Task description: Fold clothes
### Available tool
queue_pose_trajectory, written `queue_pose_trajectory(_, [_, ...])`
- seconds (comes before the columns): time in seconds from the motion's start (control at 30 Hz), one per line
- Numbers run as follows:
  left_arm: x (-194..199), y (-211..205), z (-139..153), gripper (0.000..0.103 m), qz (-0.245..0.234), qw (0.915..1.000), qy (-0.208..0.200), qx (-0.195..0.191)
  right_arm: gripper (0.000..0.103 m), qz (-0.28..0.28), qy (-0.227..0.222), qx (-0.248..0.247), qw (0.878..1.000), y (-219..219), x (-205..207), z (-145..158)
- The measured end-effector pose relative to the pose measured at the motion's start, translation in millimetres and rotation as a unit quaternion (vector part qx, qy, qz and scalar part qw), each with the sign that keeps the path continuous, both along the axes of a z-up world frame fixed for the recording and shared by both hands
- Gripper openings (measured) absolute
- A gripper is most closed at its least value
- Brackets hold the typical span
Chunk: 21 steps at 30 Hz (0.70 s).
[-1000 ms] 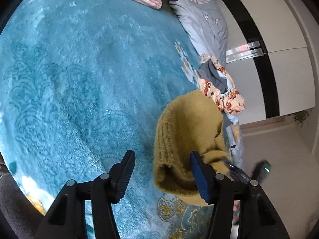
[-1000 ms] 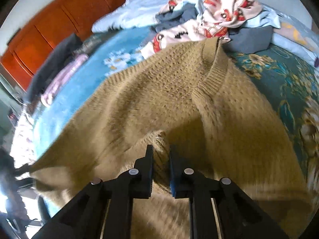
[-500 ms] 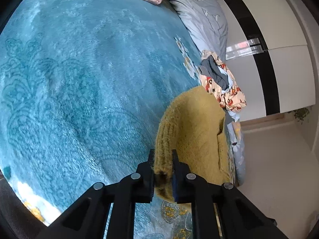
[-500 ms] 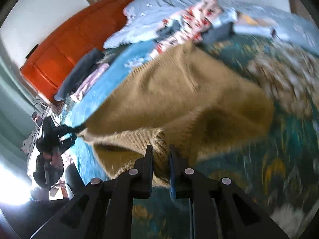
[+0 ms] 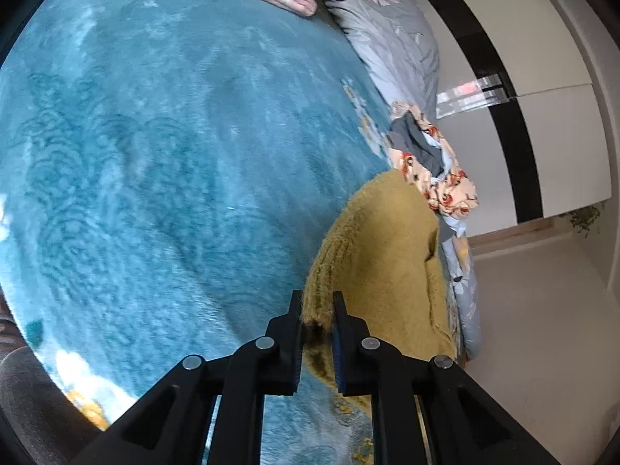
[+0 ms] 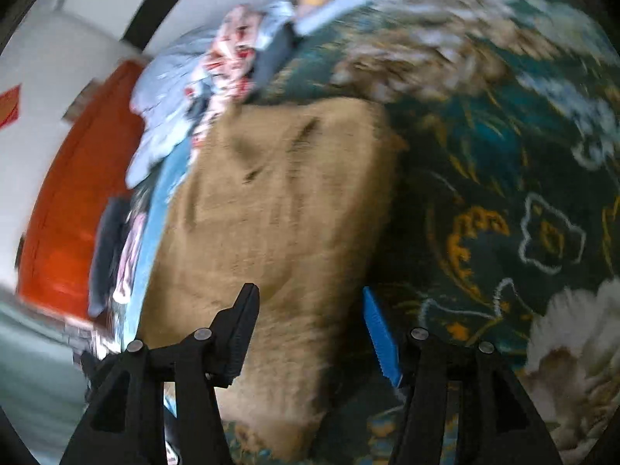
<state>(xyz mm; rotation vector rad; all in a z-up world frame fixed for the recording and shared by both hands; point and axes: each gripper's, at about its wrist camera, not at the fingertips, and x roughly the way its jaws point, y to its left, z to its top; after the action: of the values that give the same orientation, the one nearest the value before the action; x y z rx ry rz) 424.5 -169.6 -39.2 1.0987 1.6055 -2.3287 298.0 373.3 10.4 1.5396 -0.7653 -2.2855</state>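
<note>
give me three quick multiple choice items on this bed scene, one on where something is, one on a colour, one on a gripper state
1. Where does the patterned clothes pile lie relative to the sweater?
A. just beyond its far edge
B. under the pink clothes
C. on the floor

2. What colour is the sweater?
A. red
B. mustard yellow
C. white

3. What state is the right hand-held gripper in?
A. shut on the sweater
B. shut on nothing
C. open above the sweater

Key: 1 A, in the left wrist view the pile sits on the blue blanket right past the sweater. 2 B, both views show a yellow-brown knit. 3 C, its jaws have just been opening and stand apart with no fabric pinched, while the left hand-held gripper pinches the ribbed edge.
</note>
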Motion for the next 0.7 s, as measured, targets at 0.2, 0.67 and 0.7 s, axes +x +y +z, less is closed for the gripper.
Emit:
queue_pose_trajectory(0.2, [-4.8, 0.9, 6.2, 0.014, -0.019, 0.9996, 0.018, -0.011, 0.056, 0.007, -0.020, -0.033, 0.999, -11.3, -14.2, -26.3])
queue_pose_trajectory(0.67, [-21.7, -18.8, 26.4, 0.053, -0.034, 0.9981, -0.009, -0.051, 0.013, -0.006, -0.019, -0.016, 1.000, -10.9, -33.1, -17.3])
queue_pose_trajectory(0.7, [-24.5, -21.7, 28.8, 0.054, -0.034, 0.9979, -0.010, -0.054, 0.013, -0.009, -0.023, -0.016, 1.000, -6.5, -32.7, -20.0])
